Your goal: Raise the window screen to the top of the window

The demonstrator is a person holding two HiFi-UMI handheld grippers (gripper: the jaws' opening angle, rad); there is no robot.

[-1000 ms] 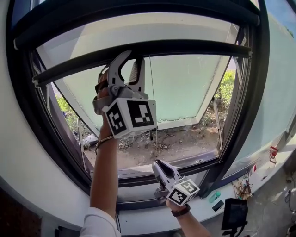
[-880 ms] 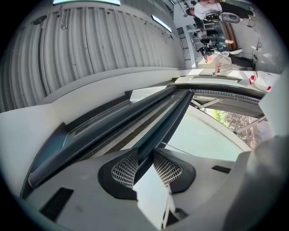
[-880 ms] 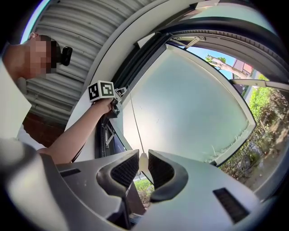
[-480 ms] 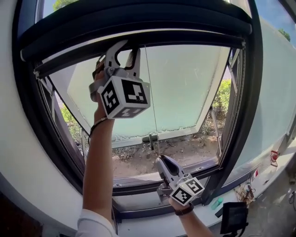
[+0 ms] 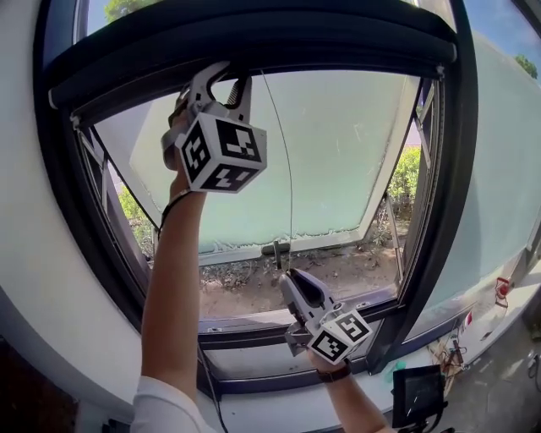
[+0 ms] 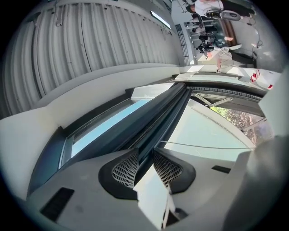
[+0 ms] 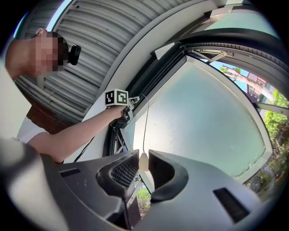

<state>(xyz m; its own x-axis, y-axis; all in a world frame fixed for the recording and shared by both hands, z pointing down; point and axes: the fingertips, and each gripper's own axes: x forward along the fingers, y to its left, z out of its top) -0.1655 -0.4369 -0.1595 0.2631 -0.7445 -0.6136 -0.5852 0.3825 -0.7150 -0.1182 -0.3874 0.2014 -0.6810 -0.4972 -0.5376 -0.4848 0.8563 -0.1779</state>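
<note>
Window top [image 5: 296, 30]: bar [image 6: 166, 113] in left claw [image 6: 145, 155]

Dark window screen bar [image 5: 355, 56] level, close beneath top frame [image 5: 254, 19].

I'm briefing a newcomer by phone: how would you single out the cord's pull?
Start at the big dark-framed window; a thin cord hangs from the dark bar near its top. At the cord's lower end, between the right hand-held gripper's jaws, sits the pull: small, pale and cone-shaped, thicker than the cord.
</note>
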